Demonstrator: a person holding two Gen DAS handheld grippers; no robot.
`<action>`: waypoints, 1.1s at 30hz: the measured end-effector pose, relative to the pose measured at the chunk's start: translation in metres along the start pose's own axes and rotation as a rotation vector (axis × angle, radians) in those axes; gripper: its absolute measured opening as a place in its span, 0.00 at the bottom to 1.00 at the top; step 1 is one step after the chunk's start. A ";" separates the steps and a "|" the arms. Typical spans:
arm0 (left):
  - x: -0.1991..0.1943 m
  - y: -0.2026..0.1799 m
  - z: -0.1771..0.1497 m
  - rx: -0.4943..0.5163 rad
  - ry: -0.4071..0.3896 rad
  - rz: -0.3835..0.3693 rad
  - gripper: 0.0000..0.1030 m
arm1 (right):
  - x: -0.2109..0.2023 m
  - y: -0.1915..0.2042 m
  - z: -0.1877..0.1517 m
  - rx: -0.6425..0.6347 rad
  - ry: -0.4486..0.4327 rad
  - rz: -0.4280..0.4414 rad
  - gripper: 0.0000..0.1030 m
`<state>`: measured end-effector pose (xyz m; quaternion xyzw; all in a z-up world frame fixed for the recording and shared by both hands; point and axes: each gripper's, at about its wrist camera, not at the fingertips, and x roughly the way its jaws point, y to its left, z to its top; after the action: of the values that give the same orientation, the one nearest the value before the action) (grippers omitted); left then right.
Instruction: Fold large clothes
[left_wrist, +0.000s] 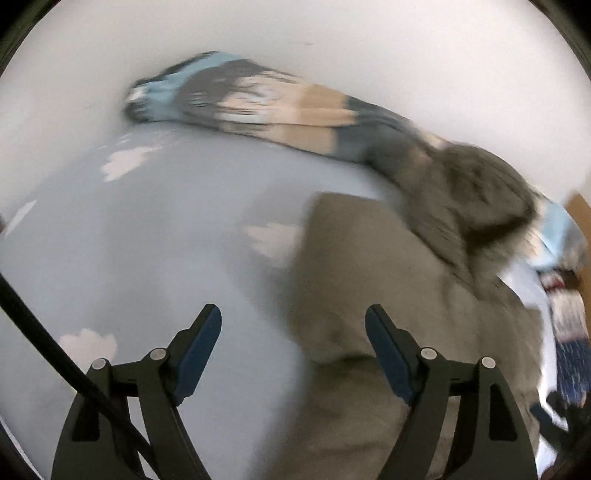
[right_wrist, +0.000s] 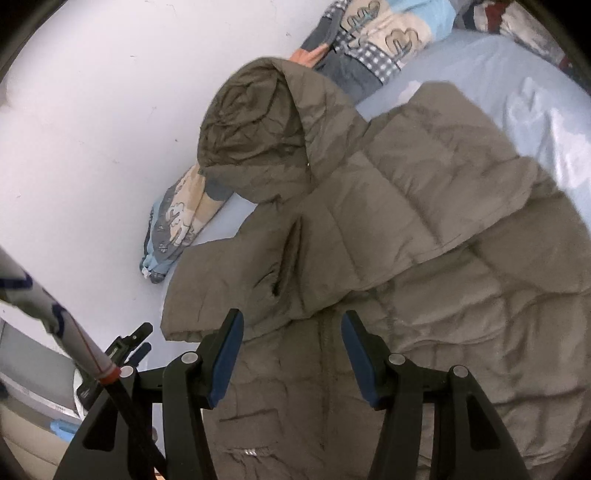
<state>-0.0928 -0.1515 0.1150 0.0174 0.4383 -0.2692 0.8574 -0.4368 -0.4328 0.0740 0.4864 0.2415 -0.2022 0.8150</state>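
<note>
On a pale blue bedsheet printed with white clouds lies the olive-grey quilted puffer jacket with a hood, spread across the bed beside a white wall. In the right wrist view the jacket fills the frame from 12 o'clock round to 6 o'clock; its rounded hood sits at 12 o'clock, propped against the wall, and one sleeve lies folded across the body toward 9 o'clock. The right gripper hangs just above the jacket's front near the zip line, its blue-padded jaws spread wide with nothing between them.

A long patchwork bolster in blue, grey and cream with cartoon prints runs along the wall behind the hood, showing at 9 o'clock and again at 1 o'clock of that view.

The left wrist view is blurred. There the left gripper hovers over the sheet at the jacket's edge, jaws likewise wide apart and holding nothing; the jacket occupies 3 to 6 o'clock, the bolster stretches from 11 to 2 o'clock. A black cable crosses at 8 o'clock.

At 8 o'clock in the right wrist view the left gripper's black fingers show beside the bed.
</note>
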 end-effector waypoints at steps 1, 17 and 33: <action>0.002 0.006 0.003 -0.020 0.005 -0.004 0.77 | 0.008 0.001 0.000 0.016 0.007 0.005 0.58; 0.057 -0.027 -0.008 0.147 0.167 -0.066 0.77 | 0.085 0.028 0.008 -0.003 0.025 -0.106 0.13; 0.065 -0.055 -0.029 0.192 0.219 -0.092 0.77 | -0.023 -0.018 0.087 -0.110 -0.145 -0.486 0.12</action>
<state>-0.1101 -0.2200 0.0592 0.1082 0.5017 -0.3454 0.7857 -0.4485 -0.5157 0.1112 0.3533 0.3027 -0.4130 0.7830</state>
